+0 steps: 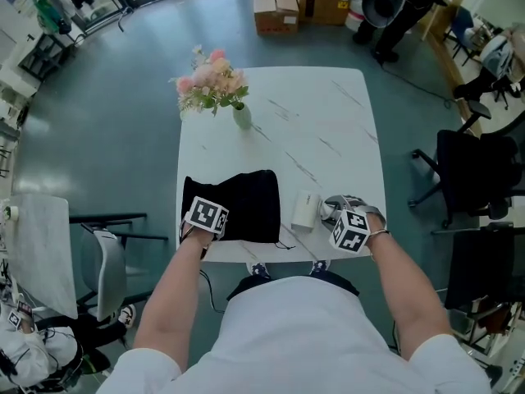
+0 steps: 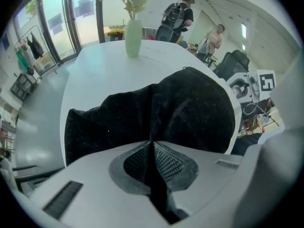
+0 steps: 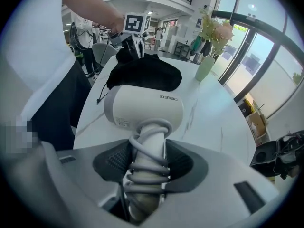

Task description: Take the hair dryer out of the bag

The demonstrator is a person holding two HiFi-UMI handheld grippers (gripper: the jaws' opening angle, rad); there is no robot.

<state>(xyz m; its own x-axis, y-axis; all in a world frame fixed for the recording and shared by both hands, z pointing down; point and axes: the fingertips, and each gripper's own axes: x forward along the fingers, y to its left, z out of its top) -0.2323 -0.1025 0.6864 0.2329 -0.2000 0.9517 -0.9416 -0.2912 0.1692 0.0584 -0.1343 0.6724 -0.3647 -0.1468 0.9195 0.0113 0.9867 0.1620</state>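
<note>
Our left claw (image 2: 152,144) pinches the bag (image 1: 238,203), right claw (image 3: 147,163) clamps the hair dryer (image 3: 145,106) handle; vase (image 1: 241,116) far across tabletop (image 1: 328,121).

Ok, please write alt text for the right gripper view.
The right gripper is shut on the cord-wrapped handle of a white hair dryer. Behind it, a black bag lies on the table, with a vase of flowers beyond.

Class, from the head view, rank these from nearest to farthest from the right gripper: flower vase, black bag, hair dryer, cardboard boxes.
1. hair dryer, clamped in the right gripper, at the table edge nearest the person.
2. black bag, to its left on the table.
3. flower vase, at the table's far left.
4. cardboard boxes, on the floor beyond the table.
</note>
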